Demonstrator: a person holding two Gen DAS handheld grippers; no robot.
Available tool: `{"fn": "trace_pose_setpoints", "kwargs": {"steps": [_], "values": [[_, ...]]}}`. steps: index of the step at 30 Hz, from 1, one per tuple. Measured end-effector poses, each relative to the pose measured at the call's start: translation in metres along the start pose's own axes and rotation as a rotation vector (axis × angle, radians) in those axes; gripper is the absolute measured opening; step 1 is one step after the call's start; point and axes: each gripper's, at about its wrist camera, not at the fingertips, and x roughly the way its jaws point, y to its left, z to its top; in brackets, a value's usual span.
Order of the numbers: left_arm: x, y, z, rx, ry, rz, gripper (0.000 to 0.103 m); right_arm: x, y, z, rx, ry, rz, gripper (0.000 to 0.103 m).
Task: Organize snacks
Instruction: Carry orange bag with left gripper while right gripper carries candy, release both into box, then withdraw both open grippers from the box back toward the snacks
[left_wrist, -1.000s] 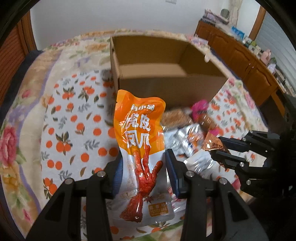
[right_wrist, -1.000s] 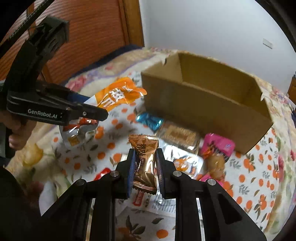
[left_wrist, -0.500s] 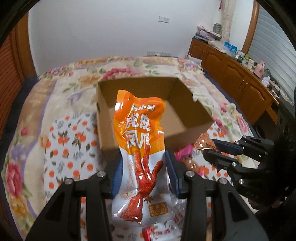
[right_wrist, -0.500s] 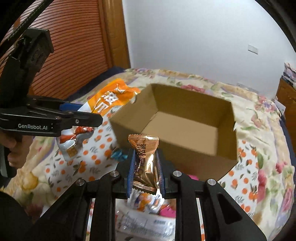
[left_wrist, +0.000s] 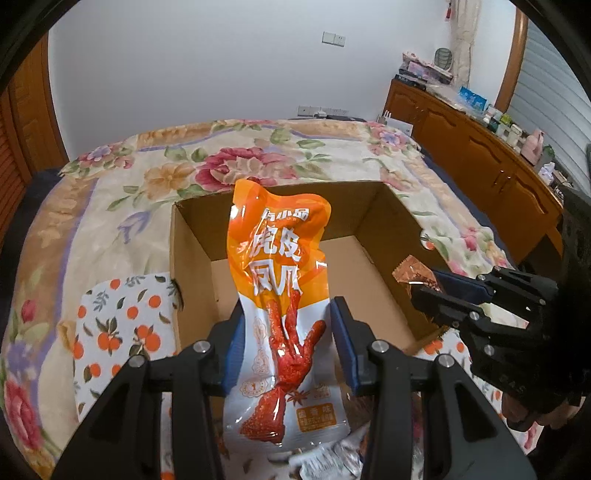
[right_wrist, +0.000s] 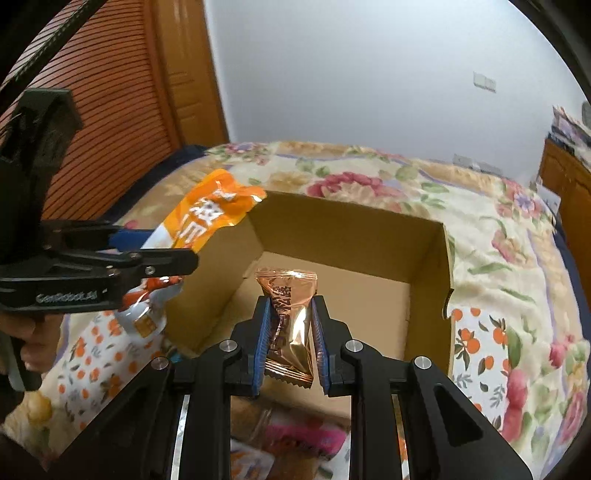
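Left tool (left_wrist: 286, 345) grips orange pouch (left_wrist: 280, 295), right tool (right_wrist: 290, 338) grips bronze sachet (right_wrist: 291, 325); both now above the cardboard box (right_wrist: 424, 240), previously short of it. Pouch print legible from left wrist only.

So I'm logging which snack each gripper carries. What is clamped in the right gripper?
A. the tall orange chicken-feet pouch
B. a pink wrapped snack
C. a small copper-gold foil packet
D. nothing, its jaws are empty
C: in the right wrist view the right gripper is shut on the copper-gold foil packet, above the open cardboard box.
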Motion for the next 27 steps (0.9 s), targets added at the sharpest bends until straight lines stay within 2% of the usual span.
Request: {"fn": "trace_pose_setpoints", "kwargs": {"steps": [5, 11, 12, 13, 15, 17, 20, 25, 27], "values": [[0.03, 0.007, 0.005, -0.013, 0.025, 0.015, 0.043, 0.035, -0.018, 0.001, 0.039, 0.052, -0.034, 0.02], [0.042, 0.01, 0.002, -0.016, 0.035, 0.032, 0.049, 0.051, -0.026, -0.01, 0.05, 0.07, -0.05, 0.027], [0.043, 0.011, 0.0, -0.02, 0.032, 0.047, 0.05, 0.052, -0.026, -0.011, 0.049, 0.071, -0.055, 0.03], [0.043, 0.011, -0.002, -0.022, 0.027, 0.059, 0.05, 0.054, -0.027, -0.012, 0.05, 0.07, -0.056, 0.04], [0.042, 0.012, -0.004, -0.025, 0.025, 0.077, 0.052, 0.051, -0.027, -0.012, 0.059, 0.056, -0.054, 0.048], [0.036, 0.013, -0.006, -0.033, 0.005, 0.08, 0.053, 0.047, -0.026, -0.011, 0.06, 0.044, -0.049, 0.048], [0.021, 0.013, -0.008, -0.04, -0.023, 0.073, 0.064, 0.034, -0.022, -0.01, 0.059, 0.025, -0.049, 0.048], [-0.015, 0.003, -0.012, -0.033, -0.054, 0.07, 0.067, -0.004, -0.009, -0.014, 0.054, -0.003, -0.045, 0.048], [-0.034, -0.004, -0.017, -0.028, -0.07, 0.065, 0.075, -0.023, -0.002, -0.02, 0.057, -0.012, -0.042, 0.049]]}}
